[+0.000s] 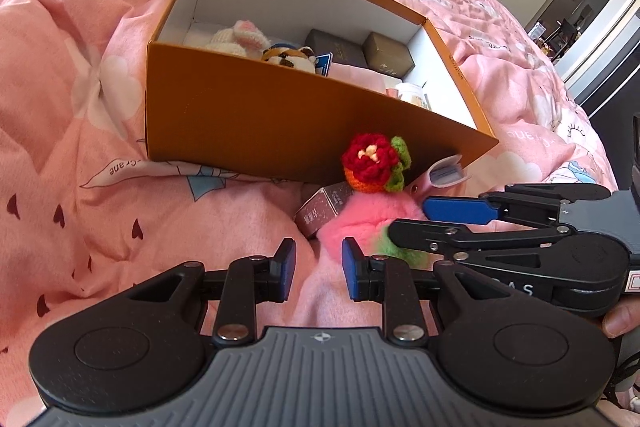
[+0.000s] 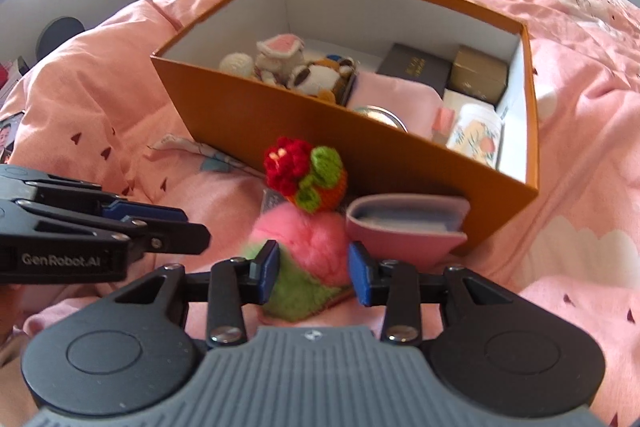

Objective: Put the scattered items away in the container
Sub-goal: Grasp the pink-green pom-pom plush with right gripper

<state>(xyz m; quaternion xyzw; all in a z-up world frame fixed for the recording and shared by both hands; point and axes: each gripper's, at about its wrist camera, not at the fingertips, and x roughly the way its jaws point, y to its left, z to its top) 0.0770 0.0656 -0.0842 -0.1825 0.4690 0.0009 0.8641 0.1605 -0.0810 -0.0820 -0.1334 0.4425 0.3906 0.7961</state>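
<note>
Left wrist view: left gripper [image 1: 319,269], jaws narrowly apart, nothing between the pads, bare pink quilt [image 1: 80,155] beneath them; its right pad stands just beside the pink-and-green plush peach [image 1: 352,225]. Right gripper [image 1: 412,217] enters from the right, its fingers lying over the peach. Right wrist view: right gripper [image 2: 314,273], jaws parted wider and straddling the plush peach [image 2: 308,247]; whether the pads press on it cannot be told. Crocheted red flower [image 2: 306,177] sits atop the peach, against the near wall of the orange box [image 2: 400,167]. Pink card pouch [image 2: 404,227] just right of the peach, by the box corner. Small pink carton [image 1: 324,211], left of the peach, clear only in the left view. Box open-topped, quilt free to its left. Right view alone shows the floral cup [image 2: 476,137] and round tin [image 2: 380,117] well; box also holds plush toys [image 2: 296,67] and dark cartons [image 2: 416,65].
</note>
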